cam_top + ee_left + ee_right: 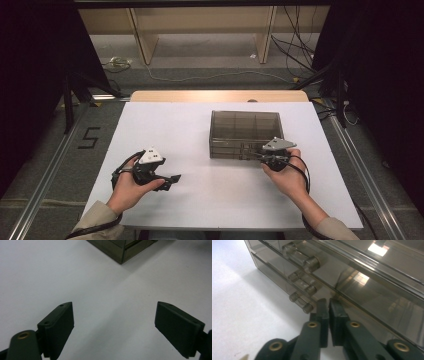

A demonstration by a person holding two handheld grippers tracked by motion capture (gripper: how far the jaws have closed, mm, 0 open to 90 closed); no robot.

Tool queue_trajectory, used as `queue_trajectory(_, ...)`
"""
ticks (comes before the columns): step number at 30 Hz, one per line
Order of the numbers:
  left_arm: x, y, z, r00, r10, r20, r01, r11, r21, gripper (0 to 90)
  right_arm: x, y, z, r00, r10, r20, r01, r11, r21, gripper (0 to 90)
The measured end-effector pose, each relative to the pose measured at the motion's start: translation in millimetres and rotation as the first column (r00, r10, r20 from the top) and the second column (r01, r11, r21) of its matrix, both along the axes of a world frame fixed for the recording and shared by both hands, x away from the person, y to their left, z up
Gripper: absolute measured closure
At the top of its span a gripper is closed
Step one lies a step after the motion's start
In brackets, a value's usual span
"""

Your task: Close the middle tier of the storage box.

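Note:
A smoky see-through drawer box [245, 131] stands on the white table top [165, 125], right of the middle. My right gripper [261, 156] is at the box's front lower right; in the right gripper view the right gripper [329, 305] has its jaws almost together, a thin slit between them and nothing in it, tips against the box front [362, 277], just right of the lowest of three clear drawer handles [300, 303]. My left gripper [172, 181] rests on the table at the left, open and pointing toward the box. The left gripper [115, 315] has bare table between its jaws, with the box corner [120, 250] far ahead.
A wooden edge [220, 96] runs along the table's far side. Beyond it are wooden shelf legs [142, 42] and cables [295, 50] on the floor. A metal rail [45, 170] and a floor mark like a "5" [89, 137] lie to the left.

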State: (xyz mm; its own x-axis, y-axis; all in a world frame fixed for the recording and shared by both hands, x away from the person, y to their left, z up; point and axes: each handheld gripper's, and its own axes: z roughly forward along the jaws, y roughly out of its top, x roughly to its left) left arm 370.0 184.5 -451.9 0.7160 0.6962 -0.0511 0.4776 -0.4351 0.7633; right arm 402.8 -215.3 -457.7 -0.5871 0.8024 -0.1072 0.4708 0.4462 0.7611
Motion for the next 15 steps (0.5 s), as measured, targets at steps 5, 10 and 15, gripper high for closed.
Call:
queue_trajectory(5,-0.3,1.7,0.4,1.0,0.003,-0.002,-0.003,1.0,0.001,16.0,-6.1,-7.7,2.6,1.0,0.004,0.002,-0.004,0.9999,0.013,77.0)
queue_trajectory(10,-1.3,2.7,0.0,1.0,0.004,-0.003,-0.004,1.0,0.001,15.9,-10.2,-12.7,3.9,0.9996,0.028,-0.004,-0.028,0.9983,0.052,68.6)
queue_trajectory(15,-2.5,5.1,-0.8,0.9999,0.007,-0.011,-0.007,1.0,-0.003,15.8,-18.3,-11.9,5.0,0.9952,0.096,-0.017,-0.094,0.9918,0.086,57.8)
